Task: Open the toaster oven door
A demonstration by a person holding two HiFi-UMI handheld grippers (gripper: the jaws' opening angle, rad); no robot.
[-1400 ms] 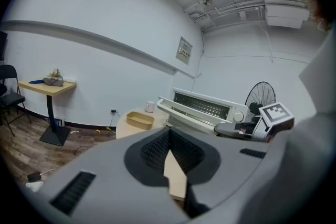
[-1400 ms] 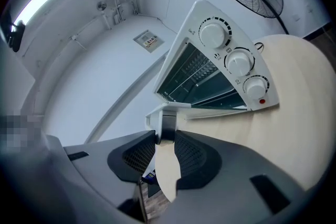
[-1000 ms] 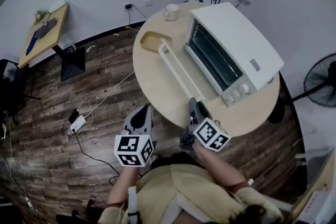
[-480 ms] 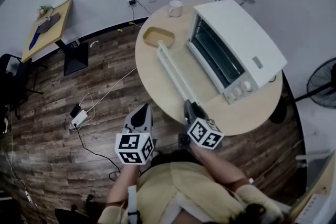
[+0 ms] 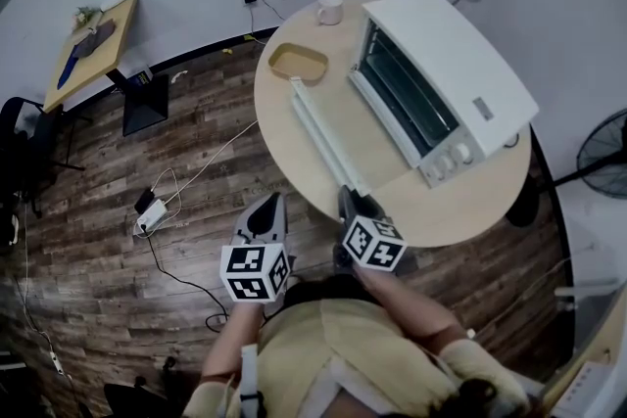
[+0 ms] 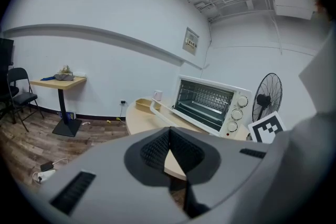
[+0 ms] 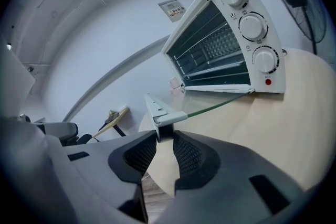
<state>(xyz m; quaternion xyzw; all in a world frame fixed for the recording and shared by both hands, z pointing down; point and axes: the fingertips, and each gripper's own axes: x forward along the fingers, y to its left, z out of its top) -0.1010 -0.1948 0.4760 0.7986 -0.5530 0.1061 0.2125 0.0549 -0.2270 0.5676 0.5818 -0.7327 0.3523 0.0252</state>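
The white toaster oven [image 5: 451,64] stands on a round wooden table [image 5: 470,210]. Its glass door [image 5: 355,130] lies folded down flat, and the rack inside shows. The door's long white handle [image 5: 318,137] runs toward me. My right gripper [image 5: 348,201] is at the handle's near end. In the right gripper view the end post of the handle [image 7: 160,113] sits between the jaw tips of the right gripper [image 7: 165,136], which close on it. My left gripper [image 5: 265,209] hangs off the table's edge over the floor. The left gripper [image 6: 169,136] is shut and holds nothing.
A yellow tray [image 5: 298,62] and a white mug [image 5: 329,9] sit on the table's far side. A standing fan [image 5: 602,152] is at the right. On the wooden floor lie a power strip [image 5: 147,210] and cables. A small side table [image 5: 93,44] stands by the wall.
The head view has shifted a little, so the table sits slightly higher in frame. My right gripper stays at the handle's end, the door stays down, and the left gripper has barely moved.
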